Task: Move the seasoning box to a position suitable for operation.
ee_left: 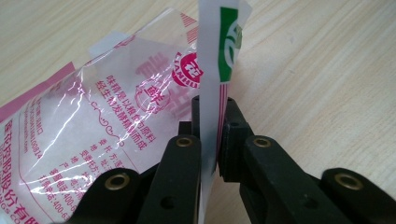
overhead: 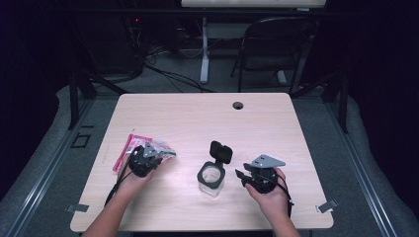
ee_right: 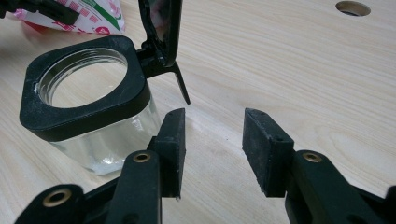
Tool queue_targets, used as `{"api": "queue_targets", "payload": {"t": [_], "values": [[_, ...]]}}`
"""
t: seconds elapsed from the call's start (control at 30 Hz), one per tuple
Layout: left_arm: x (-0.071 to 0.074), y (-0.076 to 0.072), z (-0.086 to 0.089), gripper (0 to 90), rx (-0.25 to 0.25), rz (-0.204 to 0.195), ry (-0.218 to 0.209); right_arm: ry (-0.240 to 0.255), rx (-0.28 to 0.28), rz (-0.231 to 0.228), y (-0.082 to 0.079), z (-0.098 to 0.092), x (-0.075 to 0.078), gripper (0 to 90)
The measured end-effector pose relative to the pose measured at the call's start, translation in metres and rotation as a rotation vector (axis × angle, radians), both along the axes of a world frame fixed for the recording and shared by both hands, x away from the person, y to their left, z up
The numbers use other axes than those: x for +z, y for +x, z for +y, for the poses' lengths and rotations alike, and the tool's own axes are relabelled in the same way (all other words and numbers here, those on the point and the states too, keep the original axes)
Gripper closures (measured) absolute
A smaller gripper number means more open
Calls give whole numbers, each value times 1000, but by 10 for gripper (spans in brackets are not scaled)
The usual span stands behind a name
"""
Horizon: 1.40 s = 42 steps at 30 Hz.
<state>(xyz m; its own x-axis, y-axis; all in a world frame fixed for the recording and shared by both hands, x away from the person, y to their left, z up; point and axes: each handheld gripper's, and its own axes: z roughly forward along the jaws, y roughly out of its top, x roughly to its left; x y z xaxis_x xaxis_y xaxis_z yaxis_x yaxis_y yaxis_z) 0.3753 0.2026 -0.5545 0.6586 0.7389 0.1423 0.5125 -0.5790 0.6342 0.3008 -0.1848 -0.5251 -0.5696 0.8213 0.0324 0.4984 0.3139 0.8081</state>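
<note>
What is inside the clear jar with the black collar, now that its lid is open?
The jar looks empty: through its open mouth and clear walls only glass and the table show. Its base is partly covered by the right gripper.

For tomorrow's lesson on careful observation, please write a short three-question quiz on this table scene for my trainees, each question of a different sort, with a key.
1. True or false: the left gripper is shut on an edge of the plastic packet.
2. The lid of the clear jar is: A) closed, B) flipped open on its hinge, C) lying on the table.
3. Fill in: the right gripper has its jaws ____, with nothing between them.

Key
1. True; the jaws pinch the packet's edge.
2. B; the lid stands up behind the jar's mouth.
3. Open; it sits just beside the jar.
</note>
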Motion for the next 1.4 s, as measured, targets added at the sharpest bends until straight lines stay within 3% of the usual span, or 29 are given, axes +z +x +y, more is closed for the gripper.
{"api": "queue_targets", "payload": {"t": [0.4,0.7,0.9,1.4], "values": [[7,2,-1,900,12,25,21,-1,-1,3,0,0,0,595],[14,0,5,900,22,28,2,0,-2,1,0,-1,0,595],[25,-2,9,900,24,20,7,0,-4,1,0,-1,0,594],[53,-8,30,900,32,17,-39,0,-6,1,0,-1,0,594]]}}
